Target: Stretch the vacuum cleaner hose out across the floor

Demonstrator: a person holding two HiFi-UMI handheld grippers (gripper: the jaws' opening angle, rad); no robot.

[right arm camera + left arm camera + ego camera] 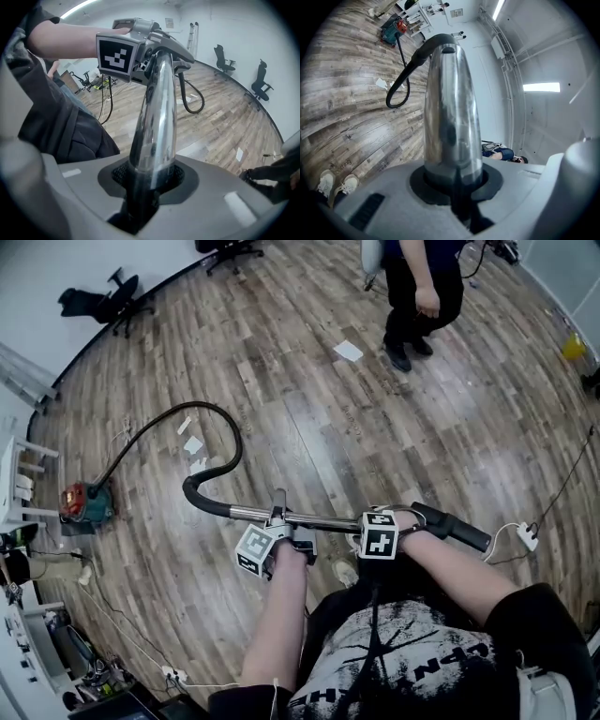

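Centrally, a person holds the vacuum's chrome wand point(323, 519) roughly level above the wooden floor point(309, 399). Left gripper point(278, 521): fingers point(384, 197) clamped round the wand. Right gripper point(370, 526): fingers point(225, 206) likewise clamped round it, nearer the black handle point(450, 526). The black hose point(230, 442) leaves the wand's other end, curves in one loop over the floor, and ends at the red-and-teal vacuum cleaner point(86, 502) near the wall. A bystander point(422, 292) stands well apart.
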